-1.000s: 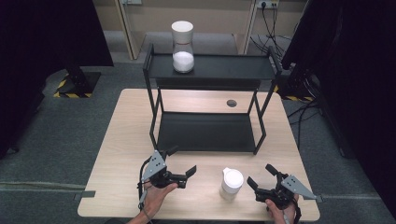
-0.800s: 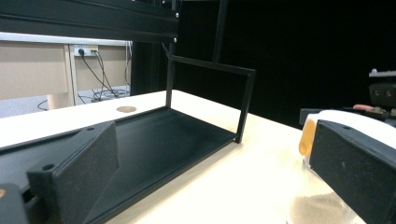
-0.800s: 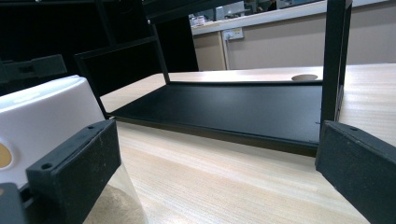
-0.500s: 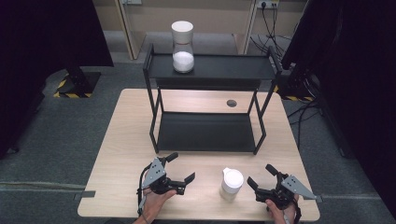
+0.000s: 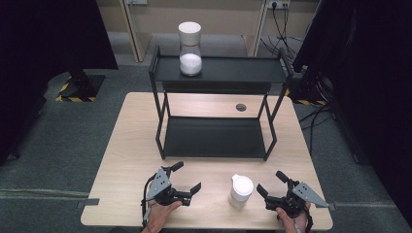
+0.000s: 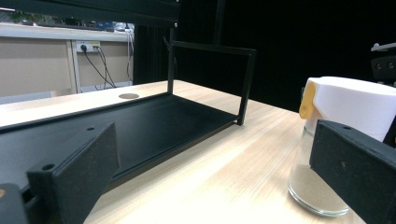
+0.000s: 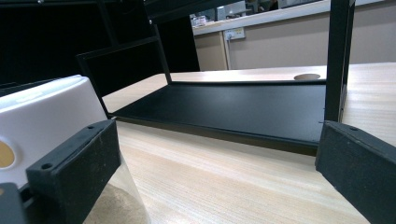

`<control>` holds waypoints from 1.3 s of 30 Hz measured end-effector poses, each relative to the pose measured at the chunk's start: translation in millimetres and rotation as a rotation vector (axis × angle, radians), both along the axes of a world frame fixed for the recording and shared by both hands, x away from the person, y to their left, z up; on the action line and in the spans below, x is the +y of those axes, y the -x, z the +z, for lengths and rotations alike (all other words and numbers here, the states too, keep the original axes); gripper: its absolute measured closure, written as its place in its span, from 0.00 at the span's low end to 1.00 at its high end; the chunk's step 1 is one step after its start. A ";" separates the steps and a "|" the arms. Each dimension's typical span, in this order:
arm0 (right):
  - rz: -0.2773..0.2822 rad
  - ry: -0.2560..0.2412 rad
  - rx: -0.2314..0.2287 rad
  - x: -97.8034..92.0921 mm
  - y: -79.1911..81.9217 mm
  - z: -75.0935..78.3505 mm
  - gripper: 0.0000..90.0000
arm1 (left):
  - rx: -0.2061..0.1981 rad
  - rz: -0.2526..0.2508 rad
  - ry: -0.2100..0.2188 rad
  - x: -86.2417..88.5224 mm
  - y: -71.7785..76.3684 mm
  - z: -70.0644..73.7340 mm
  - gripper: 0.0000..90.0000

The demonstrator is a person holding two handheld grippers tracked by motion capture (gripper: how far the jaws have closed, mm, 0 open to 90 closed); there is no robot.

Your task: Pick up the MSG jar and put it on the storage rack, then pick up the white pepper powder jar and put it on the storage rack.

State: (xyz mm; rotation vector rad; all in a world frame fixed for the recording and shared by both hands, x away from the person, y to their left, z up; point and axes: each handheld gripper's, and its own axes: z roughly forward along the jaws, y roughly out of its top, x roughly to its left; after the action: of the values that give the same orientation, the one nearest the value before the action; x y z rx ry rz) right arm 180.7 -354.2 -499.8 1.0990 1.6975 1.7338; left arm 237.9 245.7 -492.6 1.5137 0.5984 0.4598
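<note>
Two hand-held tongs rest low over the near edge of a pale wooden surface [image 5: 131,145], a small jar [image 5: 241,191] standing upright between them. The left tongs [image 5: 186,180] have their jaws spread wide and hold nothing. The right tongs [image 5: 273,183] are likewise spread apart and empty, just beside the jar but not touching it. The jar has a white lid [image 6: 355,105] with a yellow tab [image 6: 307,100], and its clear glass base holds a layer of tan powder [image 6: 310,186]. In the left gripper view, it stands close to the right-hand jaw; in the right gripper view, it sits by the left-hand jaw. Behind it, a black two-tier rack [image 5: 216,138] occupies the middle of the surface. On the rack's top shelf stands a taller glass canister [image 5: 190,48], white-capped and part-filled with white grains.
</note>
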 end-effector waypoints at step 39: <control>-0.012 0.033 -0.014 -2.6 10.4 4.8 0.00 | 0.009 0.013 0.004 1.2 2.5 -5.7 0.01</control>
State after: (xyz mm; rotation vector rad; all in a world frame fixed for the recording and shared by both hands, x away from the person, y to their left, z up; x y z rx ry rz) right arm 170.3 -356.8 -495.0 1.0774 1.7015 1.6968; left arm 235.4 246.9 -498.3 1.5091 0.6159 0.4621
